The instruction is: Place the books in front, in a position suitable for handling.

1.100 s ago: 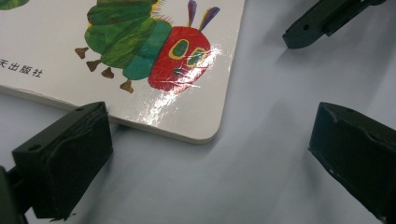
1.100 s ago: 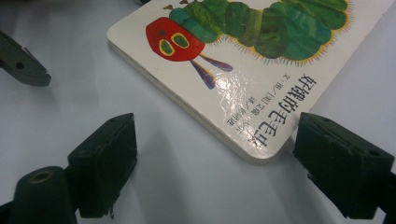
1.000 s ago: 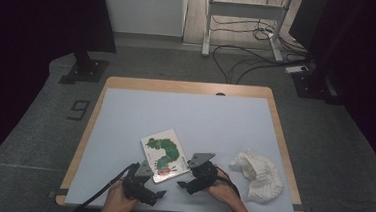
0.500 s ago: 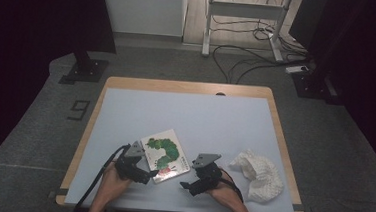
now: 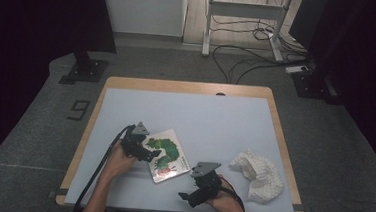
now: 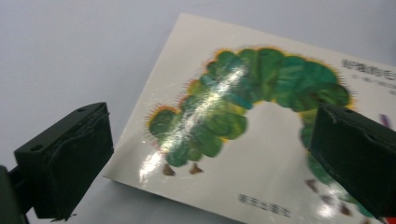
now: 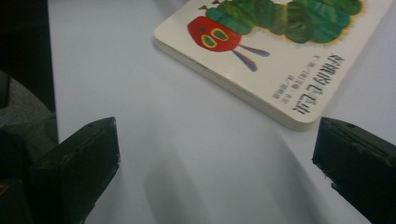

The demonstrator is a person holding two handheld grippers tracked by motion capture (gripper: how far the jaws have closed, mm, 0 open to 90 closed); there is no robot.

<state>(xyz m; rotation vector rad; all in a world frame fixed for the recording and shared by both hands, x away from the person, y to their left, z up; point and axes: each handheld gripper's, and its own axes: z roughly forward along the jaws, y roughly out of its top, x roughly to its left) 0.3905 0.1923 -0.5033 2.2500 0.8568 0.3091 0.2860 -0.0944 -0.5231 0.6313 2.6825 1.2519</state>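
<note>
Picture book (image 5: 168, 156) lies flat on the surface (image 5: 215, 123). Left gripper (image 6: 210, 154) hovers over its cover, spread wide, empty, positioned to grasp. Right gripper (image 7: 215, 172), just opened, holds nothing.

The left gripper (image 5: 148, 152) has slid from the table's near edge to the book's (image 5: 168, 156) left side. The right gripper's (image 5: 189, 196) jaws have just been opening, with nothing between them.

A caterpillar picture book (image 5: 166, 155) lies flat and closed on the bench (image 5: 215, 123). Its glossy white cover faces up, turned askew.
</note>
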